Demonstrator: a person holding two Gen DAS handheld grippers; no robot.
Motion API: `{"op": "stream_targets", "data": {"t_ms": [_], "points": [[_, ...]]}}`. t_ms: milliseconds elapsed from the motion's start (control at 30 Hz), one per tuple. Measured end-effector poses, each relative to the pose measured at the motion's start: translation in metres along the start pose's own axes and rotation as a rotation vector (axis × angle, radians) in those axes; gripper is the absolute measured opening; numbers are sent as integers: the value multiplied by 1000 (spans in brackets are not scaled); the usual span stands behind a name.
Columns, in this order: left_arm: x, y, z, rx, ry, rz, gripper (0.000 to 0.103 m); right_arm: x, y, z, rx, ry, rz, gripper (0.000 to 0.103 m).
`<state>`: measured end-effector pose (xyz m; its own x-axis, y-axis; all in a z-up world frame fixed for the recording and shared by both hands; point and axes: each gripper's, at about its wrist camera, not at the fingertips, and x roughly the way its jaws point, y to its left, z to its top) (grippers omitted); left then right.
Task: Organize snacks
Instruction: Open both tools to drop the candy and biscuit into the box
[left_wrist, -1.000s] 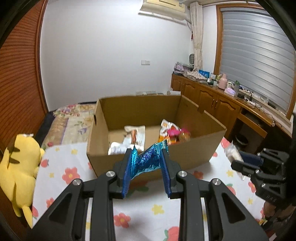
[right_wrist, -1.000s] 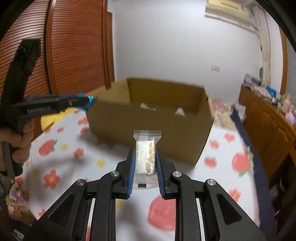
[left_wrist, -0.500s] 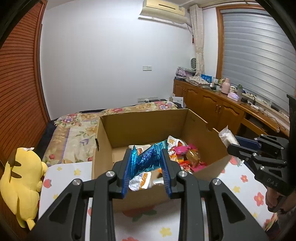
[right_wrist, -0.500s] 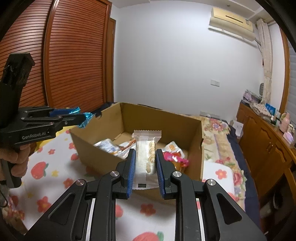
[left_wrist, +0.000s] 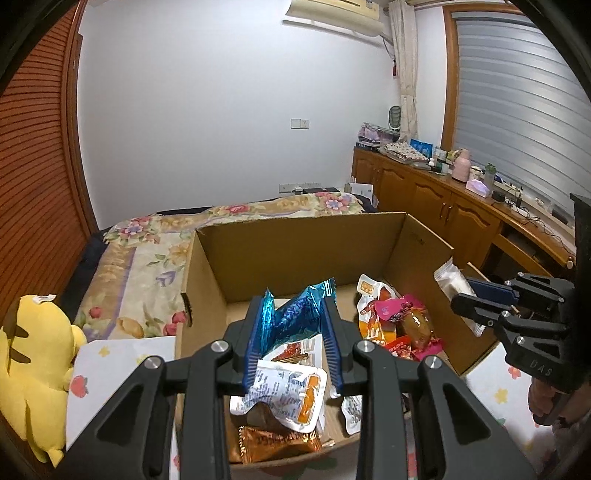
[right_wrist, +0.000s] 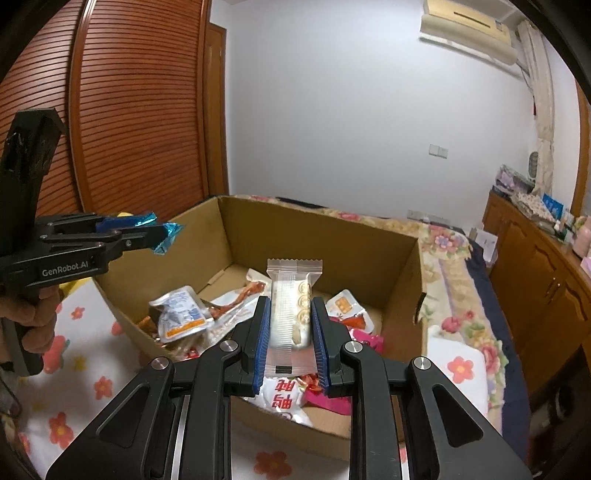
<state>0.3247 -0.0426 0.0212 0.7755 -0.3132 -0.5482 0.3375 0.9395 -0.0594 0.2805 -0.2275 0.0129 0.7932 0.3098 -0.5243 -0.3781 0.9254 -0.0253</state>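
An open cardboard box (left_wrist: 295, 240) (right_wrist: 317, 236) holds several snack packets. My left gripper (left_wrist: 291, 325) is shut on a crumpled blue foil packet (left_wrist: 295, 314) and hangs over the near left part of the box. In the right wrist view the left gripper (right_wrist: 162, 232) reaches in from the left, over the box's left wall, with the blue foil packet (right_wrist: 168, 230) at its tips. My right gripper (right_wrist: 290, 325) is shut on a clear packet of white biscuits (right_wrist: 291, 299), held upright over the box's near side. In the left wrist view the right gripper (left_wrist: 465, 295) pinches the clear packet (left_wrist: 452, 280) above the box's right wall.
The box stands on a white cloth with flowers (right_wrist: 74, 369). A yellow plush toy (left_wrist: 33, 369) sits left of it. Behind is a bed with a floral quilt (left_wrist: 147, 251). Wooden cabinets (left_wrist: 443, 210) run along the right wall and a slatted wooden door (right_wrist: 129, 110) is at the left.
Both grippers have moved forward from in front of the box to over its opening, each still holding its packet. The box's contents have come into plain view.
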Motion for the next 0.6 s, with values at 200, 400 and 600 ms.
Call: {"op": "stream_targets", "data": {"t_ms": [200,400,600], "points": [[10,0,-4,0,20,-9,32,11,-3,-3,8,28,7,20],[10,1,-10,3,31,1,33,16,-1,-3,12,40,6,21],[4,-1,-9,9,28,24,52,16,0,-4,14,49,6,23]]}}
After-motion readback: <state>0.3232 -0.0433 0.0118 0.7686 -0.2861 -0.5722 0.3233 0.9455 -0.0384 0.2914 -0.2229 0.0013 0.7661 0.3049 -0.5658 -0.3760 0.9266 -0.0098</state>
